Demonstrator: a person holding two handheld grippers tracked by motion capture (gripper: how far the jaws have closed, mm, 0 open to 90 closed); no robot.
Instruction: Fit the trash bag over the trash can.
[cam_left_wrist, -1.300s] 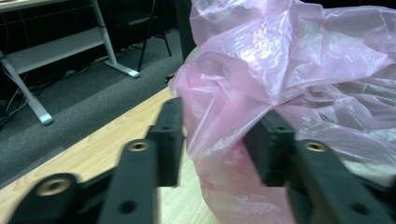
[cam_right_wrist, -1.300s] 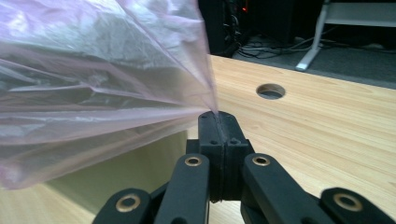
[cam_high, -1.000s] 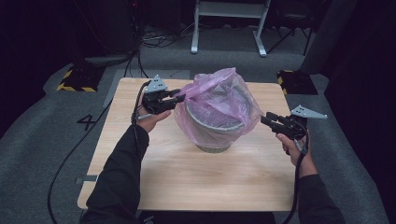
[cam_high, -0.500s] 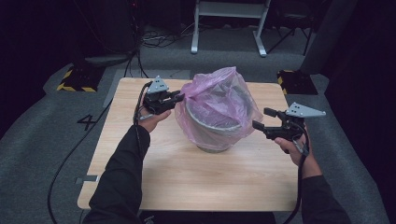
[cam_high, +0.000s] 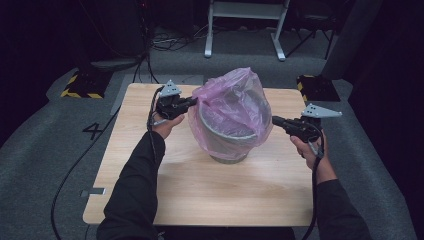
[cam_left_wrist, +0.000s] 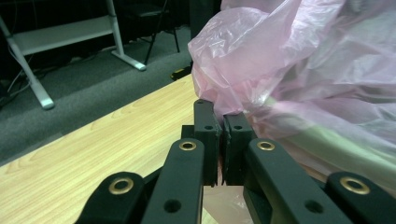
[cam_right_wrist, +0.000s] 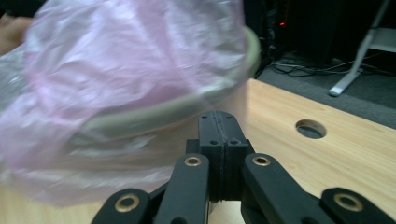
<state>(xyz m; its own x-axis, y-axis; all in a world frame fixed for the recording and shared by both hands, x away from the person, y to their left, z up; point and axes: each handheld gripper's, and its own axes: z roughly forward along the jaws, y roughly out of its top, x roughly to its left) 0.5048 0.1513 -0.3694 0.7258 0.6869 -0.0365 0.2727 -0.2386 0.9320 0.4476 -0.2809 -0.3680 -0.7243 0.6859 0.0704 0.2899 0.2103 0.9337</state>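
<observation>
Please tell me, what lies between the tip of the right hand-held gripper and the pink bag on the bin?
Nothing: in the high view the right hand-held gripper, shut, reaches the pink bag with no object between; below them is bare table.

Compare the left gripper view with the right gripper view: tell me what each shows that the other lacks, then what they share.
Left gripper view alone: the left gripper shut on a fold of the pink bag, and a white metal stand on the grey floor.

Right gripper view alone: the right gripper shut with nothing seen between its jaws, the bin's grey rim under the plastic, and a round hole in the tabletop.

Both: the pink bag, the wooden table and black jaws rising from the bottom.
</observation>
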